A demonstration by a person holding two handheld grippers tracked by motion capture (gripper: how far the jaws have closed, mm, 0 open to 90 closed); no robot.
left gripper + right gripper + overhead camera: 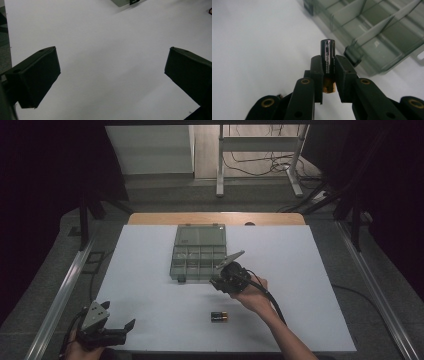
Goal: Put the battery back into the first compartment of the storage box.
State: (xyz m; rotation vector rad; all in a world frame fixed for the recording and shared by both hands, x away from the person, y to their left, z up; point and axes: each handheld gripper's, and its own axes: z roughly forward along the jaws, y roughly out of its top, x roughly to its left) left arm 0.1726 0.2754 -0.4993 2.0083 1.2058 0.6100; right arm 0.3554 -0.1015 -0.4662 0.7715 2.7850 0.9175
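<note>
Right gripper view, riding on the tool: the right gripper (pixel 328 75) has its two black jaws clamped on a battery (pixel 327 56), black with a copper-coloured end. The battery stands lengthwise between the pads, black end poking out past the tips, copper end down between the jaws. Just beyond it, to the far right, lies an open compartment box (pixel 372 32) of smoky clear plastic with pale dividers.

From the high view, this gripper (pixel 225 279) hangs at the box's (pixel 199 254) near right corner, in the middle of a white table (pixel 150 285). A second battery (pixel 219 316) lies flat on the table nearer the person, apart from the box. The left gripper (pixel 120 327) rests at the near left corner of the table, jaws spread wide with nothing between them.

Risks, as a judgement: the pads hold the round battery by a narrow strip, so it could pivot or slip out if tilted. Its protruding end could also strike a divider or the box wall and land in the wrong cell, or knock the light box askew.

Fine white print runs along the held battery, too small to read; no brand can be made out.
</note>
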